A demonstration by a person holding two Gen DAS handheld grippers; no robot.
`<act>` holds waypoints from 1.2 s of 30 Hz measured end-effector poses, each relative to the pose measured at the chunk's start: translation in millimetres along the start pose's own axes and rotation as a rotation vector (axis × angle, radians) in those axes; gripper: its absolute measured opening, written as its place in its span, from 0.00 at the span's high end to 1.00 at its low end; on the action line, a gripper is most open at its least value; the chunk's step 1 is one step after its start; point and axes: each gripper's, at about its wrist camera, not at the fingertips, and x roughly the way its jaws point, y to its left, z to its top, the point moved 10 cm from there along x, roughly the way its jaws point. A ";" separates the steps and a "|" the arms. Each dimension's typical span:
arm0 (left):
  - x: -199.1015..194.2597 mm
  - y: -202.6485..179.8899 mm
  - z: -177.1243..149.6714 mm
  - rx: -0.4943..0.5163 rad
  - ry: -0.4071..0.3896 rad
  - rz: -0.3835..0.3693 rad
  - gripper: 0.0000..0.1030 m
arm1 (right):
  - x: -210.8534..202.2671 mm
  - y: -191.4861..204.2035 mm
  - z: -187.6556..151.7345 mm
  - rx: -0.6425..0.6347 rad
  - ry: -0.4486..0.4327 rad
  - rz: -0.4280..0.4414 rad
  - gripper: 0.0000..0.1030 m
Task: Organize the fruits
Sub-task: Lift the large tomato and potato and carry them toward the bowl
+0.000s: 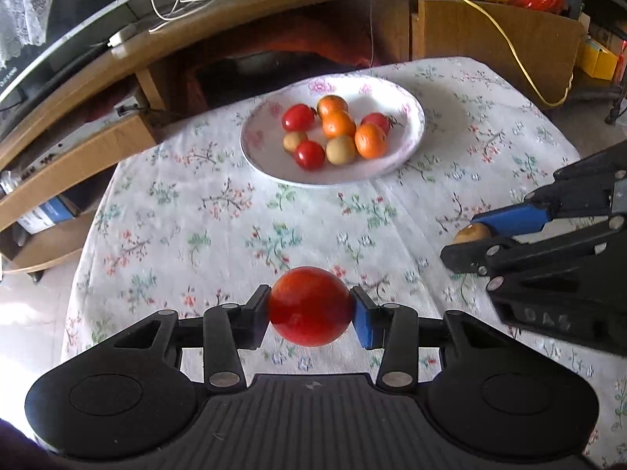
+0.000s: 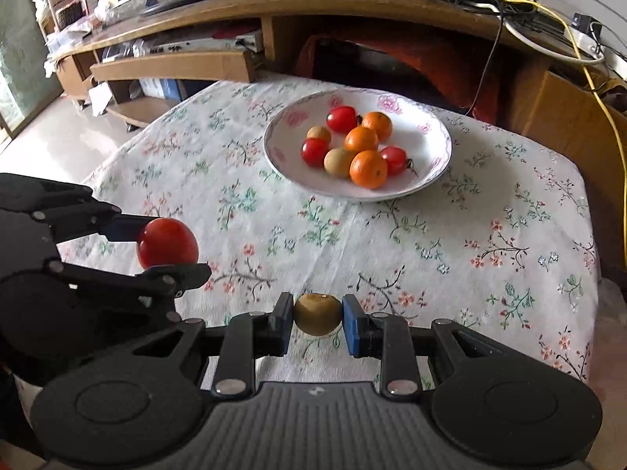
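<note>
My left gripper [image 1: 310, 311] is shut on a red tomato [image 1: 309, 305], held above the floral tablecloth [image 1: 196, 227]; the same tomato [image 2: 167, 243] shows at the left of the right wrist view. My right gripper [image 2: 317, 315] is shut on a small tan-brown round fruit [image 2: 317, 314], which peeks out at the right as the brown fruit [image 1: 472, 232] in the left wrist view. Farther back stands a white floral plate [image 1: 407, 145] holding several tomatoes, oranges and tan fruits; the plate [image 2: 431, 180] lies beyond both grippers.
A wooden desk [image 2: 352, 4] with a monitor, cables and a yellow cord [image 2: 611, 125] rises behind the table. The table's cloth edge [image 1: 84, 258] drops to a pale floor on the left. Low shelves [image 2: 168, 66] stand beyond the table.
</note>
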 end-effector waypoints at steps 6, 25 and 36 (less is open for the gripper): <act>1.4 3.3 12.0 0.009 -0.023 0.017 0.51 | -0.3 4.9 11.6 0.007 -0.018 0.004 0.73; 5.1 5.4 40.0 0.020 -0.073 0.046 0.51 | -2.2 -9.2 33.6 0.048 -0.060 -0.011 0.73; 10.3 9.2 54.7 0.011 -0.088 0.055 0.51 | 1.3 -18.1 46.6 0.068 -0.075 -0.015 0.73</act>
